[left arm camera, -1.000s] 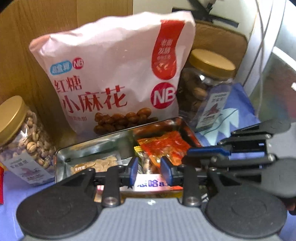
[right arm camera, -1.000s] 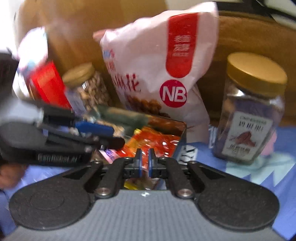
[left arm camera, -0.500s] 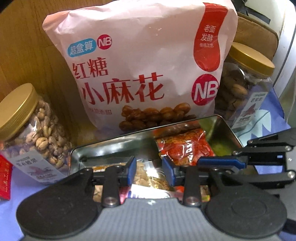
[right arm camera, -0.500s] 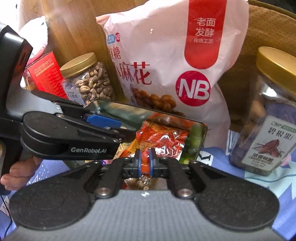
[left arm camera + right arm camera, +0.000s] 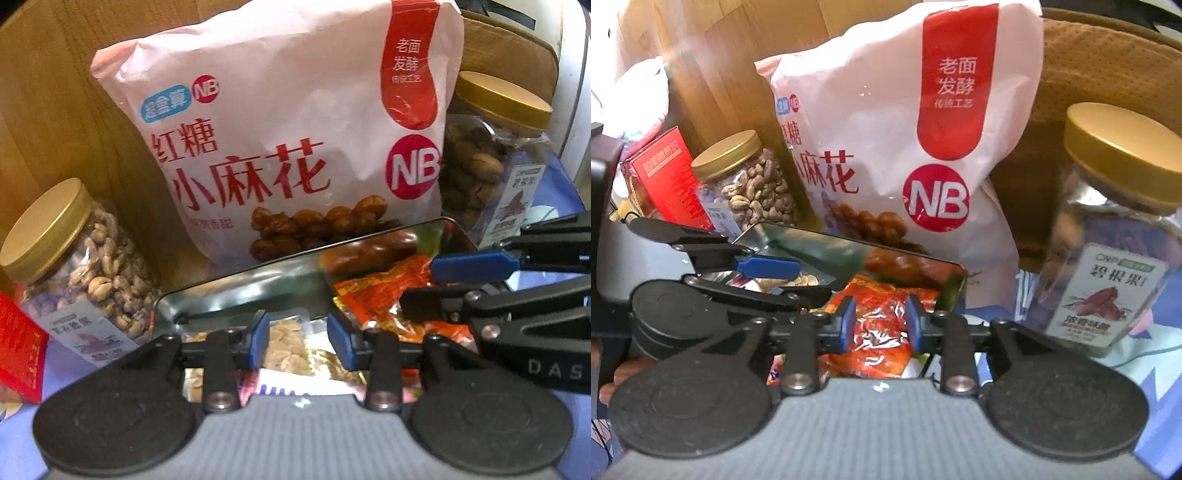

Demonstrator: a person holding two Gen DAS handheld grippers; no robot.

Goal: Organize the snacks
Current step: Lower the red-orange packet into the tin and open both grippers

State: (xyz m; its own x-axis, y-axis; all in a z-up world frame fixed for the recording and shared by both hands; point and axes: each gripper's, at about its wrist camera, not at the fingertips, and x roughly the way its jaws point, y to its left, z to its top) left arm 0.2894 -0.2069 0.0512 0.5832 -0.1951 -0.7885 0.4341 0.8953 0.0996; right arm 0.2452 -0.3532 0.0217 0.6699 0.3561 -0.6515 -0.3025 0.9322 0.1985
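At the far left stands a red box (image 5: 666,177), and just beside it a jar of nuts (image 5: 79,266) with a gold lid. Next comes a shiny metal tin (image 5: 236,291) on the blue patterned cloth (image 5: 1156,376) of the desk; it holds the small snacks. In its left part lies a clear packet of pale nuts (image 5: 286,343). The left tongs (image 5: 298,341) hover over that packet, released, their jaws having just been opening; the packet shows in the gap, but the pads do not press it. In the tin's right part lies a red snack packet (image 5: 882,332). The right tongs (image 5: 880,324) hang over it, also released, their jaws having just parted, with the packet lying loose below them. Behind the tin a big pink snack bag (image 5: 295,129) stands upright against a wooden board (image 5: 55,110). At the far right stands a second jar (image 5: 1115,229) with a gold lid.
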